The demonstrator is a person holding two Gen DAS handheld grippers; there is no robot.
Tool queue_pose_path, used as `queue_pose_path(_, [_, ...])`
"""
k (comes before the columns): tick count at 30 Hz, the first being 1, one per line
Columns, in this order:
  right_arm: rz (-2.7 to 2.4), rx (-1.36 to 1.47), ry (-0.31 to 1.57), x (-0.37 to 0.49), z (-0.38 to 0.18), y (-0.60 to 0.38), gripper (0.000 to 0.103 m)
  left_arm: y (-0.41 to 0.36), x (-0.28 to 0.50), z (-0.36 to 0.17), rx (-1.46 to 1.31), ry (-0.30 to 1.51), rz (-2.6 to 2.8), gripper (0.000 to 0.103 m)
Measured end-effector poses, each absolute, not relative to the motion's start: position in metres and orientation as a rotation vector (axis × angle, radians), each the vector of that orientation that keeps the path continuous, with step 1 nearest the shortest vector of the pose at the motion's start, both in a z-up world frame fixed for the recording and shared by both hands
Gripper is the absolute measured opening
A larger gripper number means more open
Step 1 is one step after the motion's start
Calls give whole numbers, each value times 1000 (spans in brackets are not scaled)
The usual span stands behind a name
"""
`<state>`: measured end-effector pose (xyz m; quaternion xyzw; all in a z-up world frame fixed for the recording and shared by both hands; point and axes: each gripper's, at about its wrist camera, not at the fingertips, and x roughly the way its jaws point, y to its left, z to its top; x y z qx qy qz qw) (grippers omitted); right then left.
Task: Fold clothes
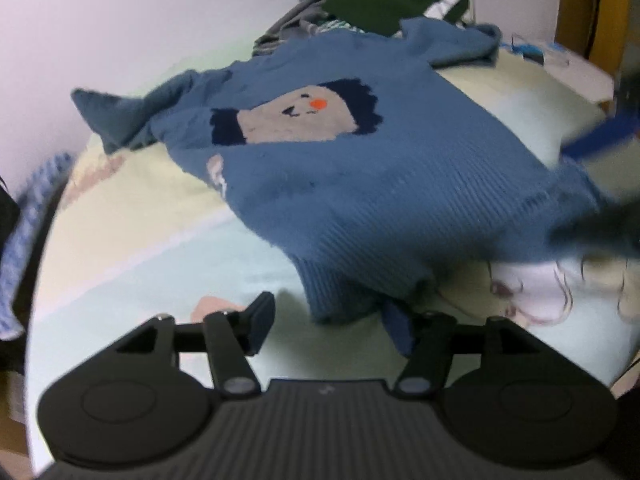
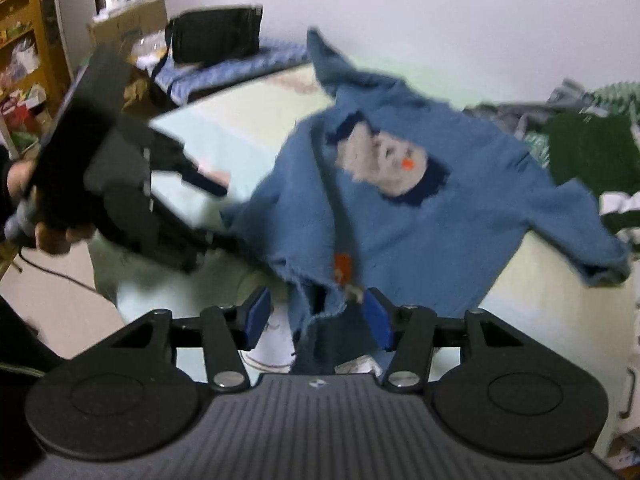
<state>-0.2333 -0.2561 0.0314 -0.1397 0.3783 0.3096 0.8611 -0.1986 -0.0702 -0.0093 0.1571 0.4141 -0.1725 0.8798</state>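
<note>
One garment on the bed (image 1: pixel 132 216): a blue knit sweater (image 1: pixel 360 184) w/ a grey-and-navy face patch and an orange dot. No readable writing anywhere; only a small pale mark on each gripper body, too tiny to make out. In the right wrist view an orange tag (image 2: pixel 343 266) hangs at the sweater's near edge, no text legible.

Our left gripper (image 1: pixel 332 326): fingers wide apart, nothing between the pads. The sweater's ribbed hem corner droops just ahead of them, nearer the right finger (image 1: pixel 398 326); can't tell if it touches. Rest of the sweater spreads away from us across the bed, one sleeve (image 1: pixel 116 120) bunched toward the wall, the other (image 1: pixel 452 40) up by the clothes pile (image 1: pixel 372 0).

Our right gripper (image 2: pixel 316 316): fingers spread wide, and a fold of the sweater's lower edge hangs between them, close to the right pad (image 2: pixel 376 316); not pinched as far as we can see. Frame is motion-blurred.

Edges & room: sweater hem sits near the bed's front edge. Bare sheet lies to the left side of the sweater in the left wrist view. Far side is crowded by the green-and-striped clothes pile. In the right wrist view the left gripper (image 2: pixel 208 182) and the hand (image 2: pixel 48 224) holding it sit left of the sweater, a black bag (image 2: pixel 216 34) and shelves (image 2: pixel 24 40) behind.
</note>
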Motion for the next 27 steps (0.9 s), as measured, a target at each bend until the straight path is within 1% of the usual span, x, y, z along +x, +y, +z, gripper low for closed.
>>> queue_pose_path(1, [654, -288, 810, -230, 23, -255, 54, -72, -196, -10, 316, 861, -374, 47])
queue_pose_path(2, [653, -284, 818, -228, 18, -255, 54, -75, -195, -9, 320, 858, -378, 40])
queue_pose_path(4, [646, -272, 826, -223, 8, -252, 52, -85, -197, -8, 349, 849, -377, 18])
queue_pose_path(5, [632, -262, 832, -219, 4, -251, 42, -88, -198, -7, 369, 840, -370, 17])
queue_pose_path(6, [623, -242, 842, -216, 1, -250, 21, -90, -202, -3, 383, 818, -354, 15])
queue_pose_path(7, [628, -203, 858, -213, 1, -251, 12, -87, -205, 3, 376, 797, -341, 13])
queue_pose_path(8, [632, -164, 875, -210, 2, -253, 8, -85, -209, 9, 368, 776, -328, 13])
queue_pose_path(10, [664, -108, 891, -210, 8, -256, 7, -73, -218, 30, 349, 733, -297, 10])
queue_pose_path(13, [769, -56, 908, -221, 24, -257, 6, -53, -234, 60, 326, 695, -259, 10])
queue_pose_path(16, [823, -93, 913, -234, 38, -254, 6, -34, -254, 86, 301, 684, -241, 10])
queue_pose_path(20, [889, -121, 955, -240, 46, -259, 6, -23, -278, 102, 300, 715, -240, 10])
queue_pose_path(27, [1043, -316, 1105, -269, 38, -267, 7, -20, -305, 103, 215, 828, -334, 10])
